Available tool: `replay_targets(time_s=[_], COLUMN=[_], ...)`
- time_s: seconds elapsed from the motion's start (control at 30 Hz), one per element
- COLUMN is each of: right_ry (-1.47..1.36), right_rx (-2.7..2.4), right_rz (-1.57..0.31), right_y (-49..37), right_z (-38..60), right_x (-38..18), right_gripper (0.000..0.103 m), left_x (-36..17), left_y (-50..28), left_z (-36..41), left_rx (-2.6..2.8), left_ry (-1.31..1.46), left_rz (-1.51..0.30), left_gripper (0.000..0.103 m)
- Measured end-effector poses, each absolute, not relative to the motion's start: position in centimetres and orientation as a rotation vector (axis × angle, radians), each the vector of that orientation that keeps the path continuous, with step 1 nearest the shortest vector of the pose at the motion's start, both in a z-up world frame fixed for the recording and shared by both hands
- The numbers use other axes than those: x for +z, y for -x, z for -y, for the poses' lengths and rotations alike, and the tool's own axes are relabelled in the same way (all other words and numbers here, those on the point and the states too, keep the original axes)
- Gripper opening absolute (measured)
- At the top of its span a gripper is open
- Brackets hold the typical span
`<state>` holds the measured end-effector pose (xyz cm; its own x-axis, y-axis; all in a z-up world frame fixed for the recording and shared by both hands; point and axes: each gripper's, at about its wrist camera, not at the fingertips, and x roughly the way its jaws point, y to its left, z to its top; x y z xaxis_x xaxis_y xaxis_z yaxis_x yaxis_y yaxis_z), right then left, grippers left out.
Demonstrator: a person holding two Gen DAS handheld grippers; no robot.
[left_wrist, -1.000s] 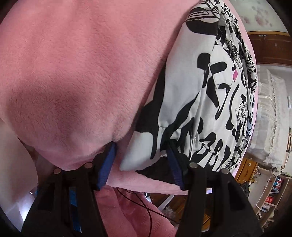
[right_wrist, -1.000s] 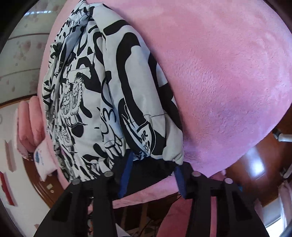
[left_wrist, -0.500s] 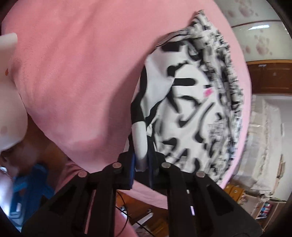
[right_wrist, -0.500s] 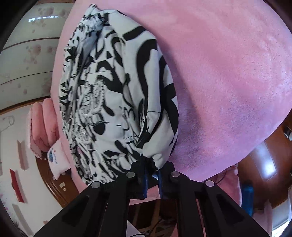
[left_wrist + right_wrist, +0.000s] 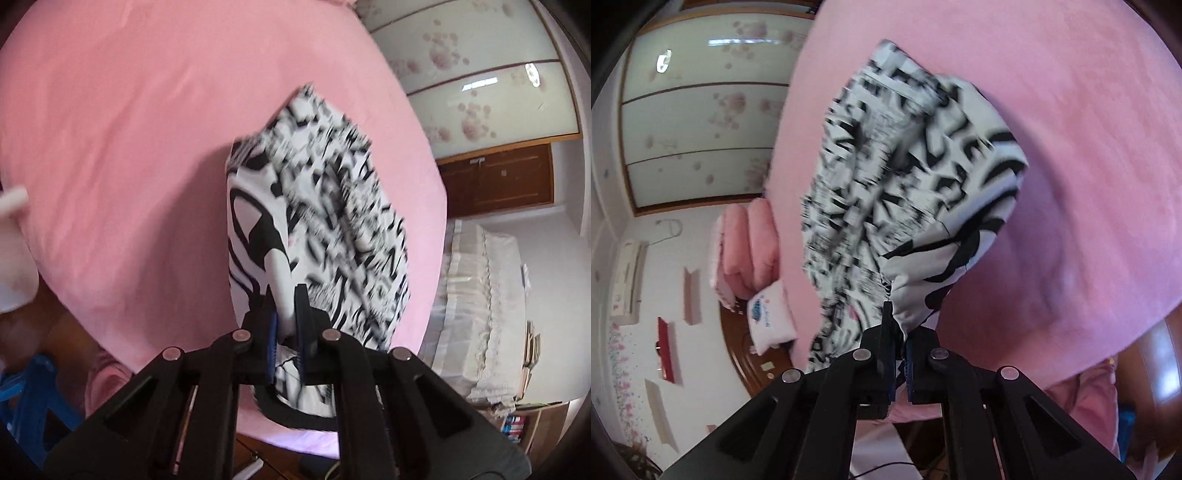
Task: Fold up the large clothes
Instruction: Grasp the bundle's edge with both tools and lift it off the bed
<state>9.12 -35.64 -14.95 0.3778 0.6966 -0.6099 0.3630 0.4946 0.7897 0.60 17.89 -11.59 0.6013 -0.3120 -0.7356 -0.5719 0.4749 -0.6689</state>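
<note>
A white garment with bold black print hangs from both grippers above a pink plush bed cover. My left gripper is shut on one corner of its near hem, the cloth bunched between the blue pads. In the right wrist view the same garment rises from my right gripper, which is shut on the other hem corner. The cloth is blurred from motion and its far end still rests on the pink bed cover.
Sliding wardrobe doors with a floral pattern stand beyond the bed. A white frilled bed skirt hangs at the right. Pink pillows and a small white cushion lie at the headboard. A blue stool stands lower left.
Both grippers closed on the garment's near hem corners and rose with them, lifting the near edge off the pink cover. More of the room shows around the bed now.
</note>
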Motion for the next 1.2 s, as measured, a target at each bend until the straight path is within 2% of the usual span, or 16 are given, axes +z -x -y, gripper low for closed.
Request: replay_targets(time_s=[0.3, 0.57, 0.77, 1.07, 1.2], right_ry=[-1.050, -0.952, -0.913, -0.783, -0.671], right_rx=[0.377, 0.312, 0.296, 0.304, 0.240], right_rz=[-1.065, -0.972, -0.975, -1.064, -1.168], right_y=[-19.1, -27.8, -35.9, -49.3, -53.0], right_z=[34.4, 32.4, 30.6, 27.5, 26.6], right_x=[-6.1, -2.3, -5.2, -15.2, -19.6], right_gripper=[0.003, 0.003, 0.003, 0.003, 0.003], left_x=[-4.5, -2.8, -5.4, -15.7, -19.2], left_y=[-7.3, -21.5, -31.9, -44.8, -47.3], left_z=[-21.8, -24.4, -24.5, -23.6, -23.0], left_rx=[0.176, 0.091, 0.111, 0.190, 0.217], left_ry=[1.149, 1.147, 1.081, 0.978, 0.928], left_rz=[-0.854, -0.878, -0.920, -1.017, -1.097], left_gripper=[0.005, 0.005, 0.005, 0.005, 0.006])
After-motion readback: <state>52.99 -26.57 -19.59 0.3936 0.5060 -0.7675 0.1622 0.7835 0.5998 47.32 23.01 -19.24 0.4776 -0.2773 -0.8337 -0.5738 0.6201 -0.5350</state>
